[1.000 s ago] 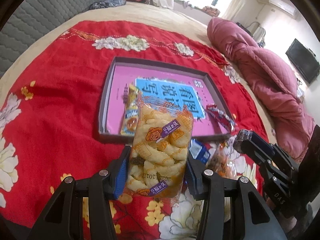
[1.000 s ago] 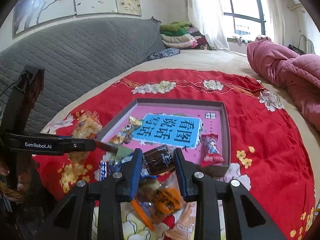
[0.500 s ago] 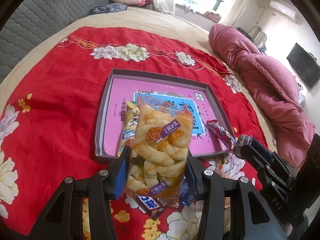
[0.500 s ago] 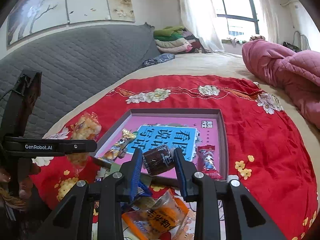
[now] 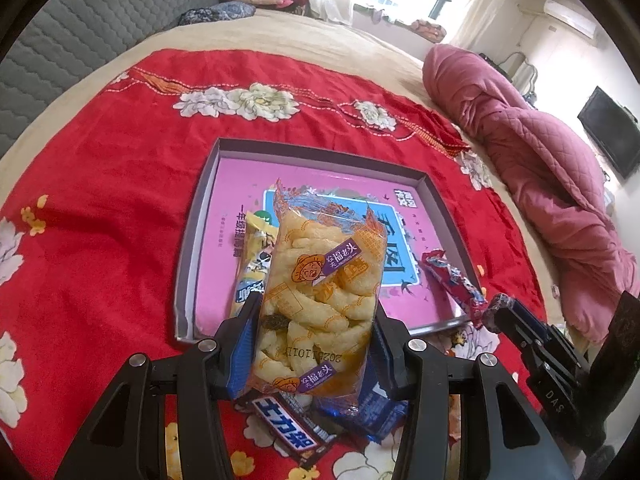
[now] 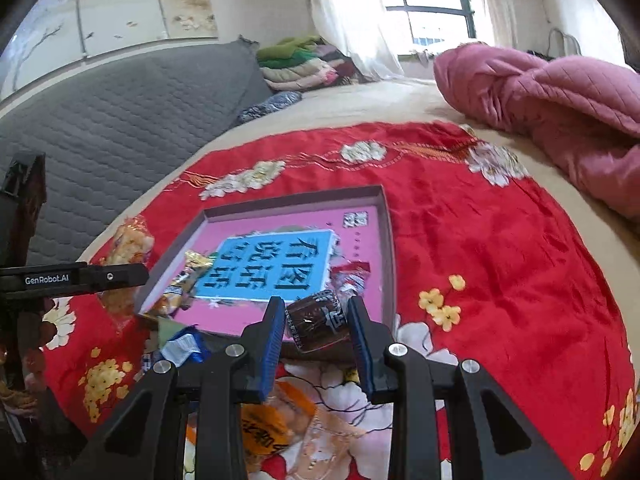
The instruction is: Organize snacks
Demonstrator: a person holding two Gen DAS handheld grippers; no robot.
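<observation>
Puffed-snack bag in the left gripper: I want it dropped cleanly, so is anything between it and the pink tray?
Nothing visible blocks the puffed-snack bag from the pink tray; a yellow packet already lies inside, near the left wall.

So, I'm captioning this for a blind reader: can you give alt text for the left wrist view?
The left tongs grip a clear bag of yellow puffed snacks, held up over a pink tray on a red floral blanket. Two snacks already lie in the tray, and more wrapped snacks sit on the blanket below the bag.
</observation>
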